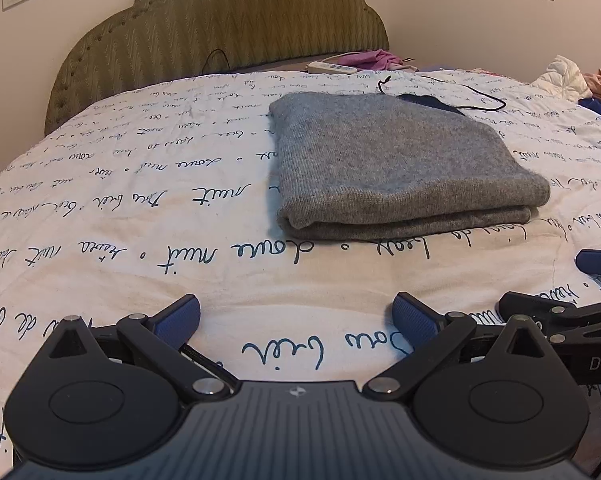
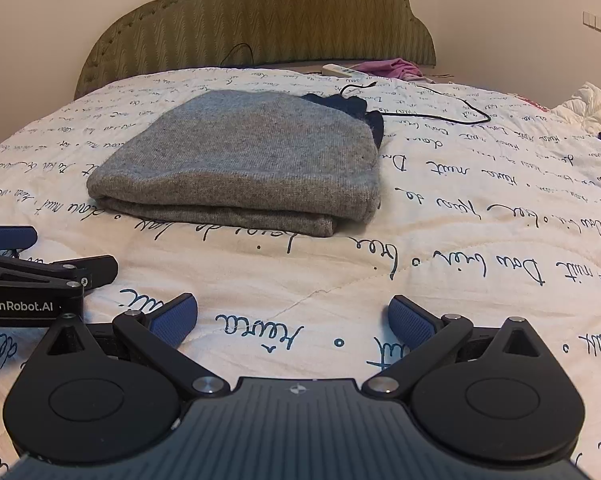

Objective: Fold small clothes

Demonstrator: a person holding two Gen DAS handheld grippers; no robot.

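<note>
The left gripper [image 1: 296, 314] hovers over the quilt [image 1: 140, 240] with jaws spread wide and empty. The folded grey sweater [image 1: 400, 164] lies ahead, well apart from both tools, its long axis running across the bed — right of centre for the left gripper, left of centre for the right. The right gripper [image 2: 292, 316] also stands wide, holding nothing; neither looks clearly nearer.
</note>
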